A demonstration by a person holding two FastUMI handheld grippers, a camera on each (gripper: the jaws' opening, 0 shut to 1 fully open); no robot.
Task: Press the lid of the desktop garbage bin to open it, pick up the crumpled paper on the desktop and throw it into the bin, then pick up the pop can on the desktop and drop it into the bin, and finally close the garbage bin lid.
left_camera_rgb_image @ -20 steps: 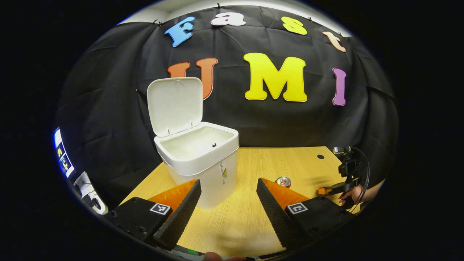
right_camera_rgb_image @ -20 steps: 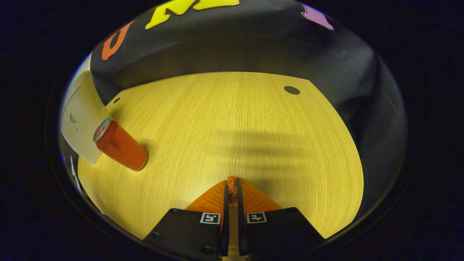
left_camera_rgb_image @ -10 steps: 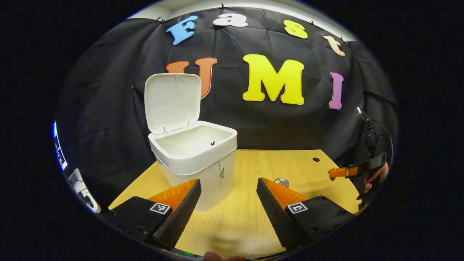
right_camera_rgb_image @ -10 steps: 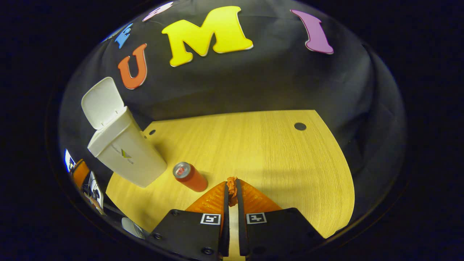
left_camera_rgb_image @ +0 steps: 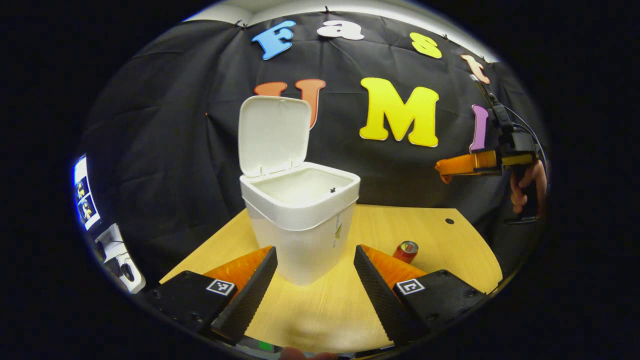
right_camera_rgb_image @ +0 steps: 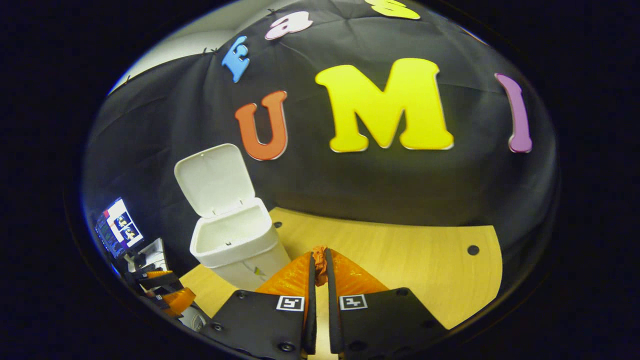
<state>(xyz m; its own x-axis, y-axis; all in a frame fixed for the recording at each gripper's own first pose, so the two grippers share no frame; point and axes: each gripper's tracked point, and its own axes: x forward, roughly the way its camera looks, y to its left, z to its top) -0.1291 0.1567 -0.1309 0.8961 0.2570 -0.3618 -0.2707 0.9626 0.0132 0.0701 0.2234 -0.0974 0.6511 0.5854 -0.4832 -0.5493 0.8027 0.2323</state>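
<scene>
We see left gripper (left_camera_rgb_image: 315, 280) low over desk (left_camera_rgb_image: 450, 240), fingers spread wide, nothing between them. Bin (left_camera_rgb_image: 300, 220) stands just beyond its fingers, lid (left_camera_rgb_image: 274, 134) upright, mouth open. Pop can (left_camera_rgb_image: 406, 251) upright on desk, right of bin, well apart from it. Right gripper (right_camera_rgb_image: 319, 260) raised above desk, fingers closed to narrow slit, pinching small crumpled paper (right_camera_rgb_image: 319, 257) at tips; from left gripper view it hangs high, right of bin (left_camera_rgb_image: 445, 170), hand (left_camera_rgb_image: 525, 190) behind. Beyond bin, black cloth wall (left_camera_rgb_image: 165, 150).
</scene>
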